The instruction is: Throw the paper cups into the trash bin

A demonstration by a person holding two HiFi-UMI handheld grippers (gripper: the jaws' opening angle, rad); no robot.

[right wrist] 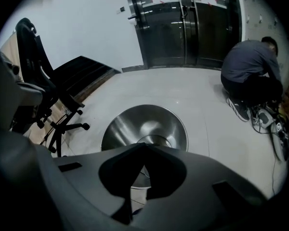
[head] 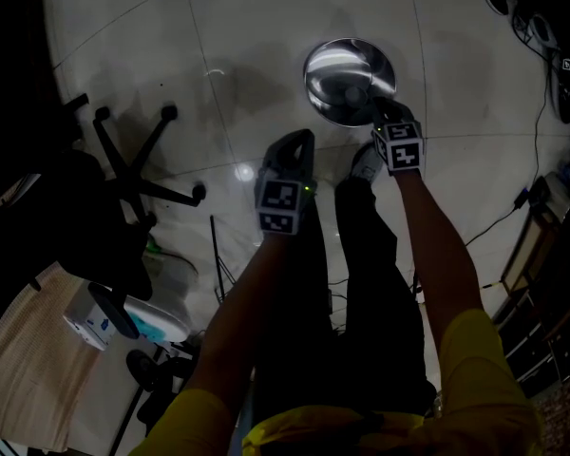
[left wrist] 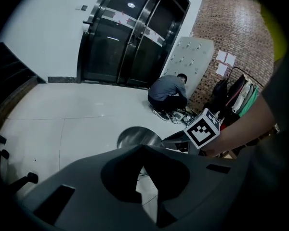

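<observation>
No paper cup shows in any view. A round brushed-steel trash bin [head: 347,79] with a funnel top stands on the pale tiled floor [head: 218,27], upper centre. The right gripper [head: 383,112] hangs at its rim, jaws closed together and empty, likely the drop spot. The left gripper [head: 299,141], jaws likewise pressed together on nothing, hovers lower left of the bin.
</observation>
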